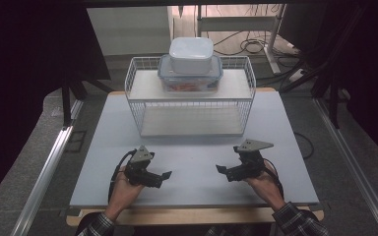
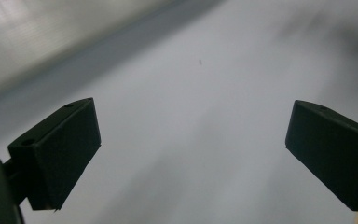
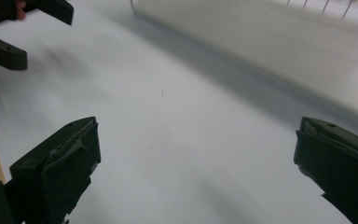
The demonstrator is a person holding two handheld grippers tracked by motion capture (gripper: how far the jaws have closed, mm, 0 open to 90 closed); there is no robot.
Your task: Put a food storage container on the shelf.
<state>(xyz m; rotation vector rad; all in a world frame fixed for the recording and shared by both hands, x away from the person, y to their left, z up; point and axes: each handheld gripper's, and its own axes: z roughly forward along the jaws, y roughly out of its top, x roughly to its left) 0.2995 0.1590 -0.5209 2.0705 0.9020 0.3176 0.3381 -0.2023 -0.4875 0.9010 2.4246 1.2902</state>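
A white wire rack (image 1: 191, 101) stands at the back of the pale table (image 1: 187, 147). On its top shelf sits a clear food box with a blue-rimmed lid (image 1: 190, 76), and a smaller white lidded box (image 1: 191, 54) is stacked on that. My left gripper (image 1: 165, 177) rests low at the front left, pointing right, jaws wide apart and empty (image 2: 191, 158). My right gripper (image 1: 221, 170) is at the front right, pointing left, also open with nothing between its jaws (image 3: 196, 168). The left gripper's jaws (image 3: 23, 32) appear far off in the right gripper view.
The rack's lower shelf (image 1: 192, 123) holds nothing. Bare table surface lies between the two grippers and the rack. A wooden edge (image 1: 192, 215) runs along the table's front. Cables (image 1: 248, 44) and a metal frame (image 1: 44, 172) lie on the floor around the table.
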